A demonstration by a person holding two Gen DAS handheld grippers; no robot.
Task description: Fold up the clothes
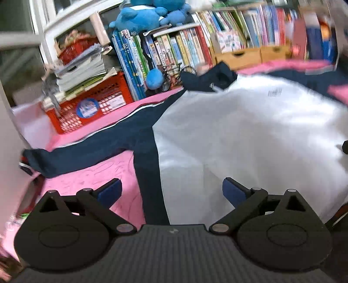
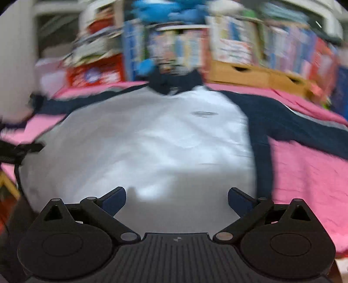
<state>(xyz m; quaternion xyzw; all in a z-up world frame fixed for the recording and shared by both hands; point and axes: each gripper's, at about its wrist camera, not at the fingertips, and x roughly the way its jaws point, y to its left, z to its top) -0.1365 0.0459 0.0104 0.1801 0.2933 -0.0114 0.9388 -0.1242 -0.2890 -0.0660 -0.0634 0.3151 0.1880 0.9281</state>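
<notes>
Jacket (image 2: 152,135), white body with navy sleeves, lies flat on pink sheet (image 2: 304,185), frame centre. Left gripper (image 1: 171,191) spread wide, empty. Right gripper (image 2: 176,201) likewise spread, nothing between its pads.

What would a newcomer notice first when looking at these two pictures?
First, the big white and navy jacket spread flat on the pink cover, sleeves stretched out to both sides. Next, the left gripper and right gripper, both open and empty above the jacket's near edge. Behind it stand rows of colourful books with blue plush toys on top.
</notes>
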